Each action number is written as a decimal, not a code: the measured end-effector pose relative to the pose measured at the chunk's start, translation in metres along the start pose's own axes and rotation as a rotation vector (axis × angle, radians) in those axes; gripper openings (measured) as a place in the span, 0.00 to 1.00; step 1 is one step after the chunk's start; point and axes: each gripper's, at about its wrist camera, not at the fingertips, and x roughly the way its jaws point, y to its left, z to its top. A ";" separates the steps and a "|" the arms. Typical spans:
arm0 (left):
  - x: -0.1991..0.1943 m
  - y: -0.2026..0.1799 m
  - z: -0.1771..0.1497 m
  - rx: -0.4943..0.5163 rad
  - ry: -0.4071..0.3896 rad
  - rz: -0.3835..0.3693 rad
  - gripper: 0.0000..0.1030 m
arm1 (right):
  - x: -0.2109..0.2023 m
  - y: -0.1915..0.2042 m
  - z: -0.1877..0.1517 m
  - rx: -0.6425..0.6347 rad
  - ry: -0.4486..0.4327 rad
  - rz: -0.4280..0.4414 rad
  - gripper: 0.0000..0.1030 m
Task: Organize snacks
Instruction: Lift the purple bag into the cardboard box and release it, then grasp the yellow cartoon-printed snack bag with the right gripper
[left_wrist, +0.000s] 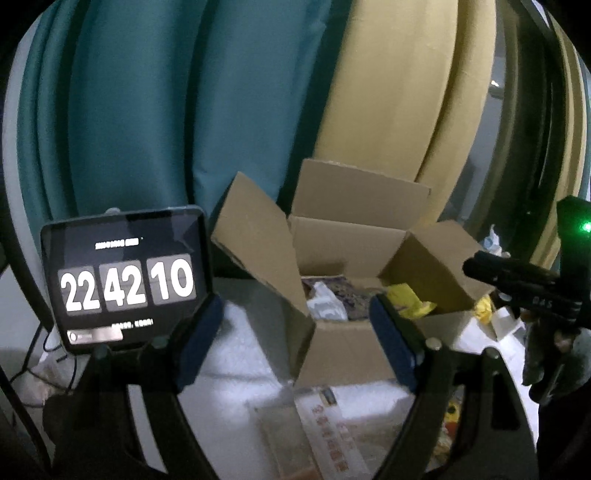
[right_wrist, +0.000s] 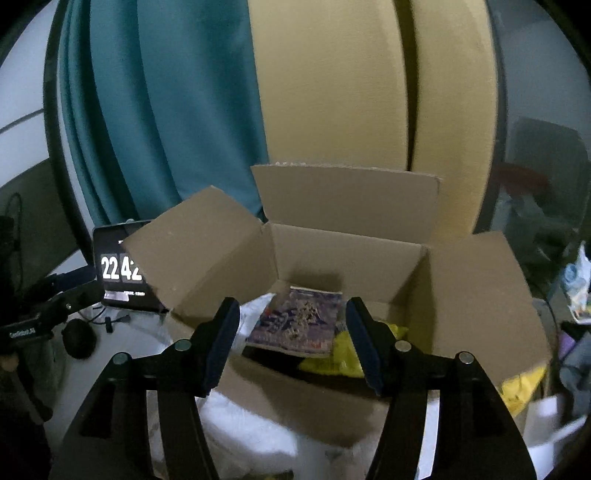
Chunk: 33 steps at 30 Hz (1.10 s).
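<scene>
Right gripper (right_wrist: 291, 339) angled down over cardboard box (right_wrist: 351, 258), centre frame, spread, empty. Left gripper (left_wrist: 295, 343) likewise spread, nothing between.

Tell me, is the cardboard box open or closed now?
Open. All visible flaps of the cardboard box stand up or fold outward, and snack packets show inside.

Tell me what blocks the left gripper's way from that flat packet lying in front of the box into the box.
Only the cardboard box's near wall; flaps stand open. The packet must be lifted over it by the left gripper.
</scene>
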 end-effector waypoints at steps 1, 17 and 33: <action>-0.005 -0.002 -0.003 -0.001 -0.002 -0.005 0.81 | -0.007 0.001 -0.003 0.002 -0.004 -0.007 0.61; -0.058 -0.036 -0.056 0.008 0.026 -0.028 0.82 | -0.088 0.002 -0.062 0.061 -0.024 -0.041 0.61; -0.045 -0.039 -0.138 -0.042 0.207 0.023 0.82 | -0.089 -0.004 -0.145 0.110 0.125 -0.026 0.66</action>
